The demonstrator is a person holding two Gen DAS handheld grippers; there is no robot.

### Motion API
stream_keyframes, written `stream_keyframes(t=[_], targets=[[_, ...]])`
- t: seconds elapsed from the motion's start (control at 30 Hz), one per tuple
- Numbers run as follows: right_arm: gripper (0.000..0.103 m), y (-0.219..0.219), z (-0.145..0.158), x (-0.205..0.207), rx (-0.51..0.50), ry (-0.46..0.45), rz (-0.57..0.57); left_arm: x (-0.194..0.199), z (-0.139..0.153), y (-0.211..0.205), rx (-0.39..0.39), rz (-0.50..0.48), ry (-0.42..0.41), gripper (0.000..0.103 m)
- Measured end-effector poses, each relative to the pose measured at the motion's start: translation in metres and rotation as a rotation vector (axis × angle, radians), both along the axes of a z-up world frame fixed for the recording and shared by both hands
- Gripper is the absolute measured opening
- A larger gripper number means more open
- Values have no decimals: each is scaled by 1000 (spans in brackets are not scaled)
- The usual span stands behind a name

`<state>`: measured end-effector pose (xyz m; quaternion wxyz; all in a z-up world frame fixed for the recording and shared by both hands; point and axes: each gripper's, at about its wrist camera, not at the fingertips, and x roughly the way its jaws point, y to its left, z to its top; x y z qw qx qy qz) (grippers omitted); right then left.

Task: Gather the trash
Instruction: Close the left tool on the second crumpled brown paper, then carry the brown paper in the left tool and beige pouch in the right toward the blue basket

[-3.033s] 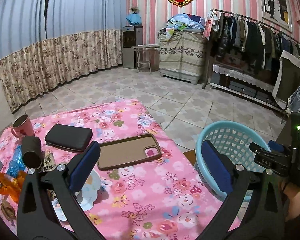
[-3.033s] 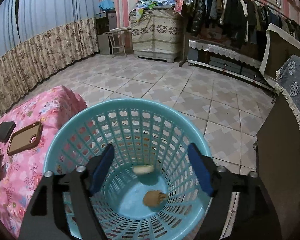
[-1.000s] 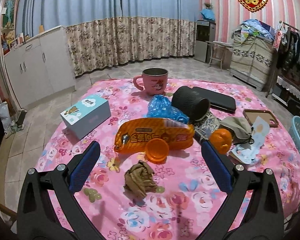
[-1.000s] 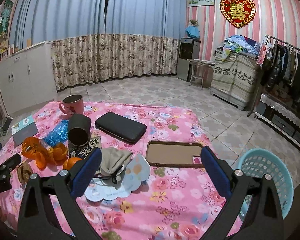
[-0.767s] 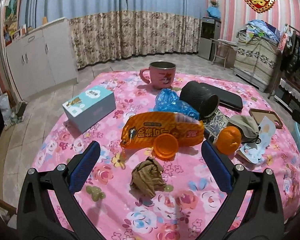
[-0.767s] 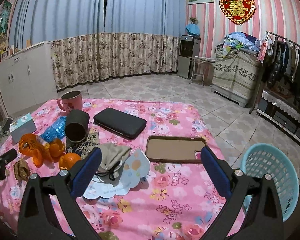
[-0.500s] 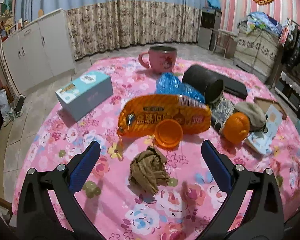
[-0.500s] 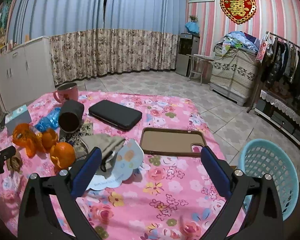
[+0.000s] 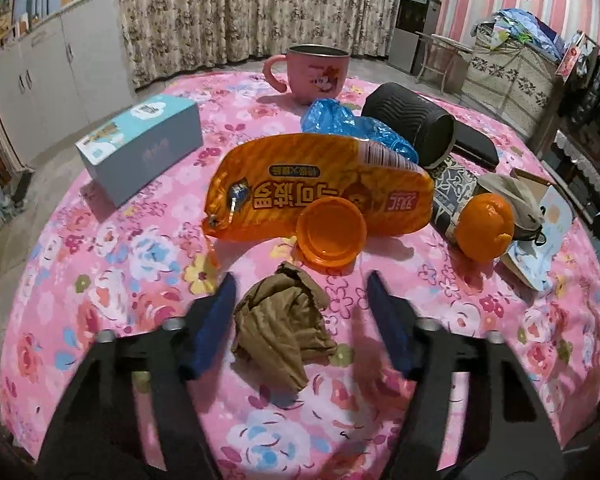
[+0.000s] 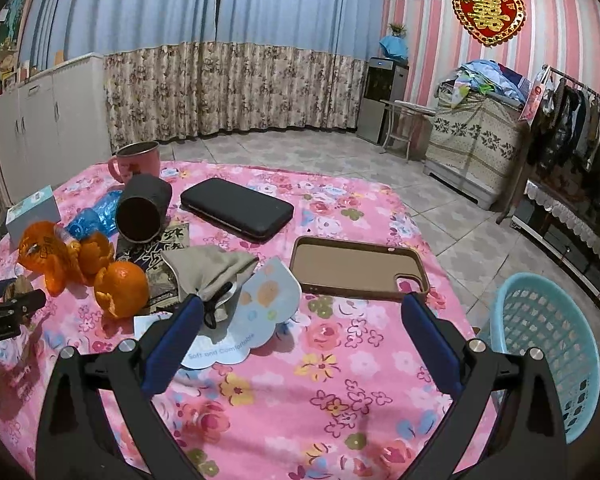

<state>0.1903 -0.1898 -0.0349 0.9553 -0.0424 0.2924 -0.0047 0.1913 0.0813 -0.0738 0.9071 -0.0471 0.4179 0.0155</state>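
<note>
Your left gripper [image 9: 300, 312] straddles the crumpled brown wad [image 9: 283, 334] near the table's [image 9: 100, 264] front edge, jaws spread, not pinching yet. Right gripper [image 10: 300, 344] hangs spread and empty, basket [image 10: 548, 344] beside the table's right edge for the drop.

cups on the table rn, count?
2. Pink mug stands upright at the table's far edge. Black ribbed cup lies on its side in front of it, beside the blue plastic bag. Clutter might hide others.
</note>
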Motion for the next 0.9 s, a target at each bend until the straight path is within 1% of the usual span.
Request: stream_keyframes(t=[0.03, 0.07, 0.1, 0.17, 0.23, 0.27, 0.37, 0.5, 0.57, 0.7, 0.77, 0.9], targets=[[97, 1, -2, 1, 6, 10, 4, 1, 0, 0, 6, 8, 2, 50], [97, 2, -3, 2, 11, 19, 7, 1, -1, 0, 17, 11, 5, 44], [97, 3, -6, 2, 15, 27, 11, 1, -1, 0, 27, 13, 8, 40], [97, 4, -8, 3, 16, 37, 16, 0, 1, 1, 11, 8, 4, 39], [97, 5, -8, 3, 18, 41, 20, -2, 5, 2, -15, 6, -10, 39], [97, 6, -8, 3, 19, 40, 22, -2, 9, 1, -13, 8, -23, 39], [97, 9, -8, 3, 21, 44, 31, -7, 21, -3, 29, 15, -73, 39], [97, 18, -11, 8, 43, 53, 57, -11, 39, -11, 53, 13, -140, 39], [97, 24, -14, 11, 36, 58, 75, -11, 44, -13, 68, 14, -158, 39], [97, 32, -18, 23, 22, 73, 90, -9, 52, -11, 73, 16, -185, 39], [97, 32, -19, 29, 38, 87, 90, -6, 55, -8, 76, 23, -193, 39], [95, 32, -22, 46, 71, 109, 90, 1, 54, 1, 37, 38, -185, 39]])
